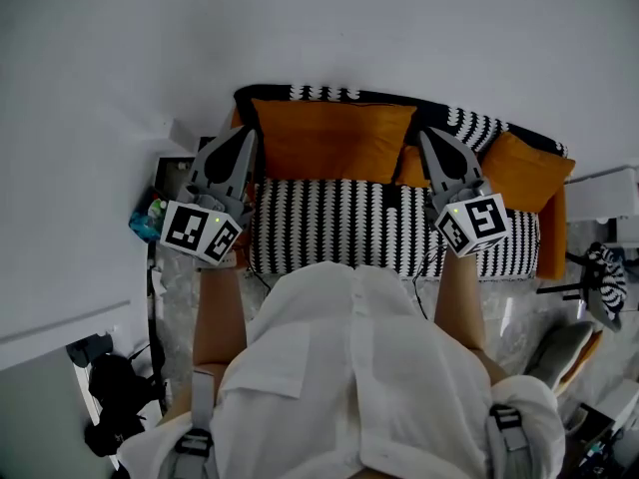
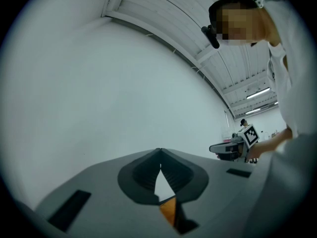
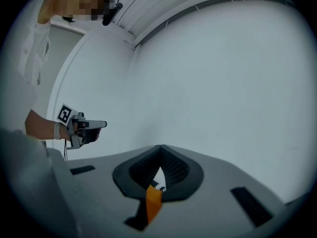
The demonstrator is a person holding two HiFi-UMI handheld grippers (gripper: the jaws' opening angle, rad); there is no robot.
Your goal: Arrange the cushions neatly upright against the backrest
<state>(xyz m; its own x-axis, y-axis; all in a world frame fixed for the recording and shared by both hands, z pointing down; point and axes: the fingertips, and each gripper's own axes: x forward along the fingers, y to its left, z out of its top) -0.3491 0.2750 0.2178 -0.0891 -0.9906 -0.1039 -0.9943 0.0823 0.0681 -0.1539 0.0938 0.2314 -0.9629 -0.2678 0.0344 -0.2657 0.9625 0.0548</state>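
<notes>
Stood over the sofa (image 1: 349,230), at the middle of the head view. Held the left gripper (image 1: 246,136) at centre left and the right gripper (image 1: 430,138) at centre right, both raised in front of the backrest (image 1: 319,93). Shut on nothing, either one: jaw tips met, with only white wall (image 2: 99,83) beyond. Leaned upright against the backrest: a wide orange cushion (image 1: 334,140) at centre, a second orange cushion (image 1: 526,171) at right, slightly tilted, and a black-and-white patterned cushion (image 1: 477,128) between them, partly hidden. Hung apart from every cushion.
</notes>
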